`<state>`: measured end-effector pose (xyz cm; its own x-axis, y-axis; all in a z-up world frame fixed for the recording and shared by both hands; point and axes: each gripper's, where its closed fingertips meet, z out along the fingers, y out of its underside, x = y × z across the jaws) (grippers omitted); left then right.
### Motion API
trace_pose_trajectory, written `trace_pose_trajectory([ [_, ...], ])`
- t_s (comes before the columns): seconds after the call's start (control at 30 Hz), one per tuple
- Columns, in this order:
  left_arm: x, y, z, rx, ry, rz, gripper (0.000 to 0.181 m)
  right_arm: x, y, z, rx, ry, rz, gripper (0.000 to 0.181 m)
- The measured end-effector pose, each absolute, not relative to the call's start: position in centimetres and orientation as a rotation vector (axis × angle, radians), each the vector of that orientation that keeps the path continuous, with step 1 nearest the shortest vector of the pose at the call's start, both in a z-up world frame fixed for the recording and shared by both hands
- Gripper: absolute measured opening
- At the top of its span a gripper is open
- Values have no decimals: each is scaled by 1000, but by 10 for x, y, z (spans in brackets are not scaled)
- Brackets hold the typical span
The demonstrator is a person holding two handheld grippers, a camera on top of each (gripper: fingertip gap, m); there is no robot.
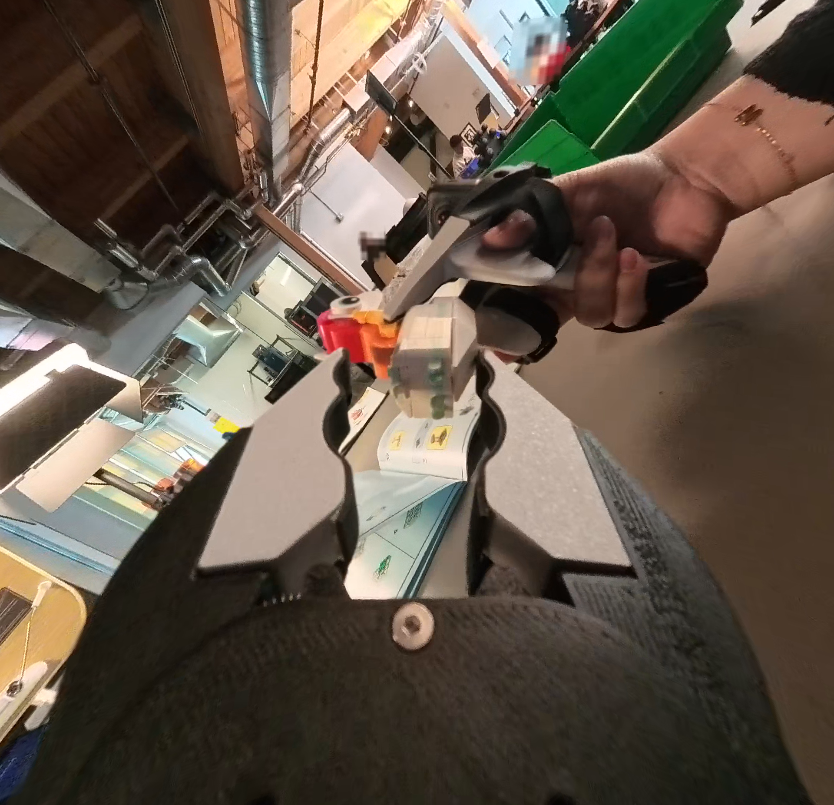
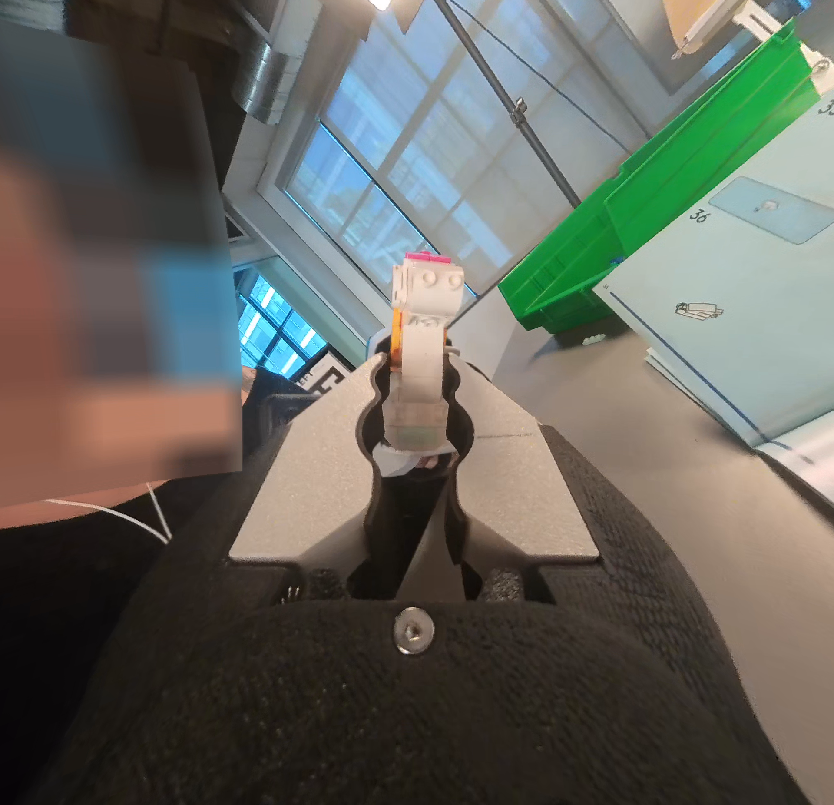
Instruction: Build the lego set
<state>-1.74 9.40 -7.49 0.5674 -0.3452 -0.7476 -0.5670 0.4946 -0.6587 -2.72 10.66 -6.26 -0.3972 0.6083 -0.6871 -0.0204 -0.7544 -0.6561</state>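
Grey table (image 2: pixel 609 422) with a green bin (image 2: pixel 677 187) at its far edge and an open instruction booklet (image 1: pixel 424 449). Above it, the right gripper (image 2: pixel 413 377) pinches a white, orange and red lego model (image 2: pixel 422 354), whose long axis runs forward along the fingers. The left gripper (image 1: pixel 413 377), spread and empty, sits just below the model (image 1: pixel 406 345), nearest its white end, fingers pointing up at it.

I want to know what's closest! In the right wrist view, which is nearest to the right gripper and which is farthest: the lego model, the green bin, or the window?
1. Lego model: held between the right gripper fingers.
2. Green bin: to the right, on the table.
3. Window: behind, farthest.
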Motion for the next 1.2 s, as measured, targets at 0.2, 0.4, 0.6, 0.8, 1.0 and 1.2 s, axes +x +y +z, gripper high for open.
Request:
trace_pose_trajectory([
  [0.2,-15,94,-82,-1089,1041,230,47,-29,108,-67,-1462,-810,2163,21],
  [0.4,-15,91,-81,-1093,1044,158,51,-29,104,-68,-1467,-824,2201,21],
  [0.6,-15,91,-83,-1107,1040,115,53,-29,101,-65,-1464,-774,2324,22],
  [0.8,-15,93,-84,-1093,1044,191,49,-32,101,-68,-1489,-781,2296,22],
  [1.0,-31,102,-88,-1200,994,202,49,-33,109,-64,-1481,-782,2156,46],
  [1.2,-66,99,-91,-1379,838,35,48,-24,131,-88,-1575,-980,1651,41],
])
